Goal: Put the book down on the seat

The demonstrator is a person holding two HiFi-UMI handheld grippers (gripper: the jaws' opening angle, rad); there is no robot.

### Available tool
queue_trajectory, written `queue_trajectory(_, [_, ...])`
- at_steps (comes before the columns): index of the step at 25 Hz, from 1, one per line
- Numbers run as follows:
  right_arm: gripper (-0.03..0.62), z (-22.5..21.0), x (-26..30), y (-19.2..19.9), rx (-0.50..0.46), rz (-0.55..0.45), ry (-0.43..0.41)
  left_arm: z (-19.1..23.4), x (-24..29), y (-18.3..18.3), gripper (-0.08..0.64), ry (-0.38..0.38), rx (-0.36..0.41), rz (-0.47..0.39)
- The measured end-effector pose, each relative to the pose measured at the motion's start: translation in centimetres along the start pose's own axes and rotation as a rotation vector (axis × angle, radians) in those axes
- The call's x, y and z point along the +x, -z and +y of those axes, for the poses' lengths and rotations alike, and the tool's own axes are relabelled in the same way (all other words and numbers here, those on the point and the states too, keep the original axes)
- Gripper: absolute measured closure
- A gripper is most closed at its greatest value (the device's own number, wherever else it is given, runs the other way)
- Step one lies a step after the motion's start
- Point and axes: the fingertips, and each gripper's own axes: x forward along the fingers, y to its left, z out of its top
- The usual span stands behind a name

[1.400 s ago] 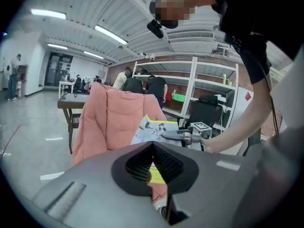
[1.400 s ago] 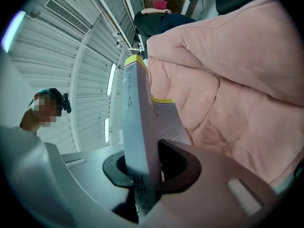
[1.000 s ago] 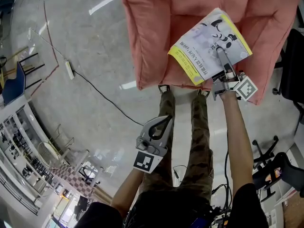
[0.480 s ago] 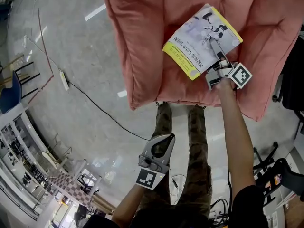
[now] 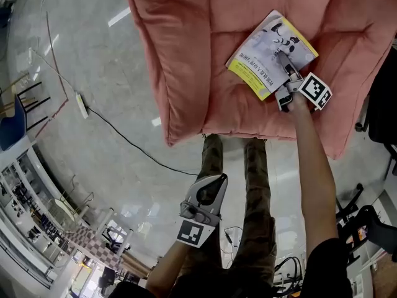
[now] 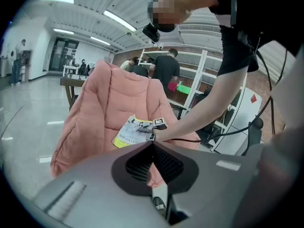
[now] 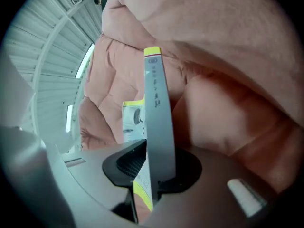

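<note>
A thin book (image 5: 263,54) with a pale cover and yellow edge band hangs tilted low over the pink cushioned seat (image 5: 198,54). Whether the book touches the cushion I cannot tell. My right gripper (image 5: 281,57) is shut on the book's near edge. In the right gripper view the book (image 7: 156,113) stands edge-on between the jaws of my right gripper (image 7: 154,158), with the seat (image 7: 223,108) close behind it. My left gripper (image 5: 215,181) hangs shut and empty above the floor, near the person's legs. The left gripper view shows my left gripper (image 6: 153,146), and beyond it the book (image 6: 130,131) and the seat (image 6: 107,103).
A black cable (image 5: 127,140) and a power strip (image 5: 81,105) lie on the glossy floor left of the seat. An office chair base (image 5: 352,198) stands at the right. The person's legs (image 5: 254,185) stand at the seat's front edge. Shelves and people (image 6: 166,70) are behind the seat.
My right gripper has carried the book down and further in over the seat cushion. The left gripper has sunk a little and stays shut.
</note>
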Motion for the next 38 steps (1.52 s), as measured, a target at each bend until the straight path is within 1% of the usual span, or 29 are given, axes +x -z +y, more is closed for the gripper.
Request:
queue_trajectory(4, [0.465, -2.7, -1.5, 0.8, -0.005, 0.012, 0.096, -1.7, 0.3, 0.6, 0.563, 0.007, 0.014, 0.000])
queue_trajectory(5, [0.450, -3.3, -2.2, 1.1, -0.007, 0.022, 0.110, -2.2, 0.4, 0.7, 0.562, 0.008, 0.021, -0.004])
queue_trajectory(6, [0.418, -3.8, -2.8, 1.4, -0.012, 0.034, 0.119, -2.6, 0.4, 0.7, 0.563, 0.008, 0.030, -0.009])
queue_trajectory(9, [0.390, -4.5, -4.0, 2.6, -0.037, 0.084, 0.160, -2.9, 0.3, 0.3, 0.563, 0.009, 0.046, -0.021])
queue_trajectory(13, [0.388, -5.2, -5.2, 3.9, -0.020, 0.150, 0.240, -2.8, 0.0, -0.6, 0.563, 0.011, 0.053, -0.038])
queue_trajectory(16, [0.379, -5.3, -6.9, 4.5, -0.002, 0.190, 0.267, -3.6, 0.0, -1.3, 0.563, 0.022, 0.072, -0.051])
queue_trajectory(19, [0.388, -5.6, -9.3, 5.8, -0.002, 0.234, 0.297, -4.2, -0.1, -2.0, 0.563, 0.031, 0.094, -0.070])
queue_trajectory(21, [0.395, -5.2, -11.1, 7.1, -0.004, 0.268, 0.297, -4.5, -0.2, -2.9, 0.563, 0.033, 0.108, -0.087])
queue_trajectory(23, [0.411, -4.2, -13.1, 8.5, -0.001, 0.290, 0.279, -4.6, -0.5, -3.6, 0.563, 0.029, 0.108, -0.089])
queue_trajectory(25, [0.430, -2.8, -15.6, 9.8, 0.001, 0.293, 0.268, -4.7, -1.0, -3.6, 0.563, 0.011, 0.049, -0.037])
queue_trajectory(26, [0.438, -2.0, -17.0, 10.4, -0.001, 0.293, 0.265, -4.8, -1.3, -4.1, 0.563, 0.006, 0.040, -0.032])
queue_trajectory(28, [0.454, -0.1, -19.8, 11.1, -0.015, 0.287, 0.256, -5.2, -1.5, -7.2, 0.562, 0.017, 0.116, -0.109])
queue_trajectory(29, [0.454, 1.1, -21.0, 11.0, -0.034, 0.277, 0.247, -5.2, -1.6, -8.4, 0.563, 0.017, 0.125, -0.126])
queue_trajectory(31, [0.456, 4.0, -22.6, 10.0, -0.094, 0.243, 0.221, -4.8, -1.9, -10.0, 0.563, -0.005, 0.060, -0.094])
queue_trajectory(32, [0.461, 5.6, -23.2, 9.3, -0.131, 0.220, 0.205, -4.6, -2.1, -11.0, 0.563, -0.013, 0.050, -0.092])
queue_trajectory(35, [0.476, 11.4, -24.8, 6.4, -0.242, 0.145, 0.147, -4.7, -2.5, -15.0, 0.563, -0.021, 0.096, -0.139])
queue_trajectory(38, [0.480, 17.5, -26.0, 3.6, -0.334, 0.075, 0.085, -5.4, -3.3, -19.1, 0.563, -0.022, 0.134, -0.189])
